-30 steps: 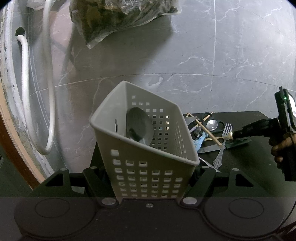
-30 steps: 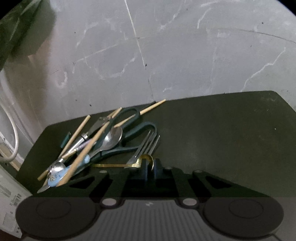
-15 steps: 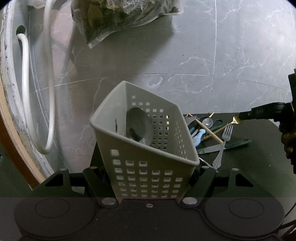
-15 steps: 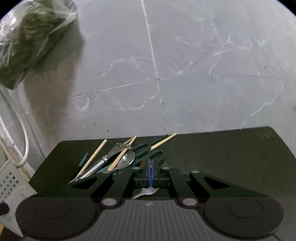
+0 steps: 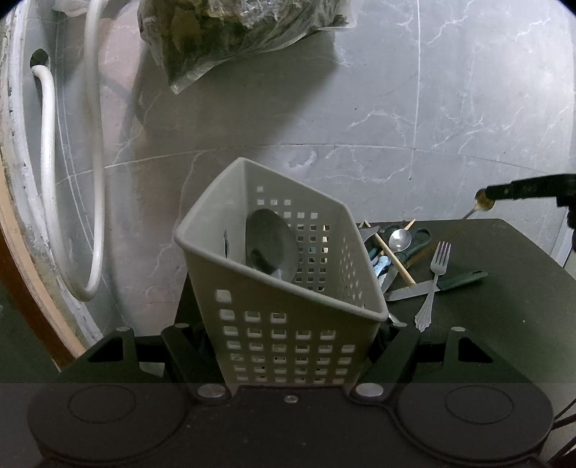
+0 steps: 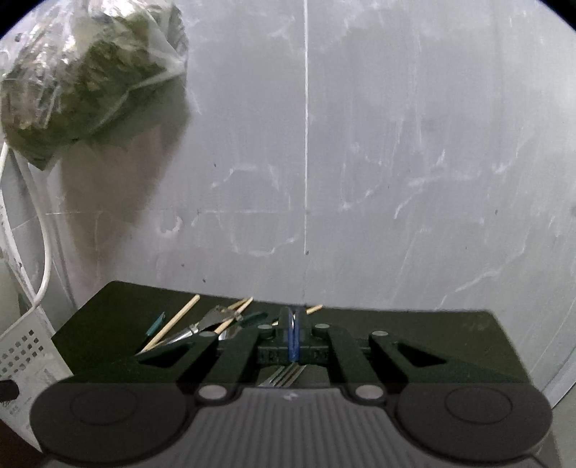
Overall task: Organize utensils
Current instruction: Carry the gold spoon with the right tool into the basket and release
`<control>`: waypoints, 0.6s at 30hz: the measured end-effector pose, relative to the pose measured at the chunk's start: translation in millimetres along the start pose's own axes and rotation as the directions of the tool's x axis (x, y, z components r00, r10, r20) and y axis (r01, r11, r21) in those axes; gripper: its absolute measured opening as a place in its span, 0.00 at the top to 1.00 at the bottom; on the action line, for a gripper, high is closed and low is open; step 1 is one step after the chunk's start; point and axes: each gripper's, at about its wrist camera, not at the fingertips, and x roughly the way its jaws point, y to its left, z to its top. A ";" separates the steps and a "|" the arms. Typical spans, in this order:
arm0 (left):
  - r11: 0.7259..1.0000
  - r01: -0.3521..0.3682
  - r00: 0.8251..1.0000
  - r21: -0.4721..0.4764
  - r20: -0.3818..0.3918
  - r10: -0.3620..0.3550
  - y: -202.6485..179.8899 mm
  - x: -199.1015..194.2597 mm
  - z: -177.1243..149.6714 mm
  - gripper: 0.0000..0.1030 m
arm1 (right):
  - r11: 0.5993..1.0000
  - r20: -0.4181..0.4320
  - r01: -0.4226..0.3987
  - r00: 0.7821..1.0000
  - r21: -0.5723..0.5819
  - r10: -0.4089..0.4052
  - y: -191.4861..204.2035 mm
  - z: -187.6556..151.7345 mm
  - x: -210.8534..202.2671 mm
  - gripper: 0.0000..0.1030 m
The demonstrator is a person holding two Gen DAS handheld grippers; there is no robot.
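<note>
Grey perforated plastic fills my left view: the caddy point(image 5: 288, 288) sits clamped between the fingers of my left hand-held gripper point(image 5: 288, 360), tilted so its open top faces the camera, with a large dark spoon point(image 5: 271, 244) lying inside against the far wall. Beyond its right edge the black table point(image 5: 504, 295) carries the loose utensils in a heap: a silver fork point(image 5: 433, 284) lying across a green-handled knife point(image 5: 439, 286), a small silver spoon point(image 5: 400, 239) resting over dark green scissors point(image 5: 419, 239), a wooden chopstick point(image 5: 394, 261) slanting through them, and something light blue point(image 5: 382, 266) just beside the caddy wall. My right hand-held gripper point(image 5: 484, 201) reaches in from the right edge, raised above the table, its fingers pressed together on a gold-coloured utensil point(image 5: 482, 204) whose thin stem points down toward the heap. In the right wrist view the fingers point(image 6: 288, 325) meet around a thin blue-looking edge, the fork tines point(image 6: 284, 376) show beneath them, and chopsticks point(image 6: 172, 324) lie to the left. A clear bag of dark greens point(image 5: 237, 32) hangs on the marbled grey wall point(image 5: 396, 108) beside white hoses point(image 5: 93, 162).
</note>
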 end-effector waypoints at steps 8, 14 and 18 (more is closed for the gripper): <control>1.000 0.005 1.000 0.001 0.006 -0.005 0.9 0.5 -1.0 0.26 | 0.997 0.085 -0.011 0.996 -0.077 0.018 18.1 28.7 -30.3 0.99; 1.000 0.011 1.000 0.005 0.008 -0.012 2.2 0.7 -1.0 0.26 | 0.980 0.215 -0.113 0.965 -0.167 0.148 46.2 68.4 -67.8 0.99; 1.000 0.013 1.000 0.005 0.009 -0.013 2.8 0.8 -0.8 0.26 | 0.953 0.277 -0.207 0.923 -0.223 0.265 69.5 90.0 -85.1 0.99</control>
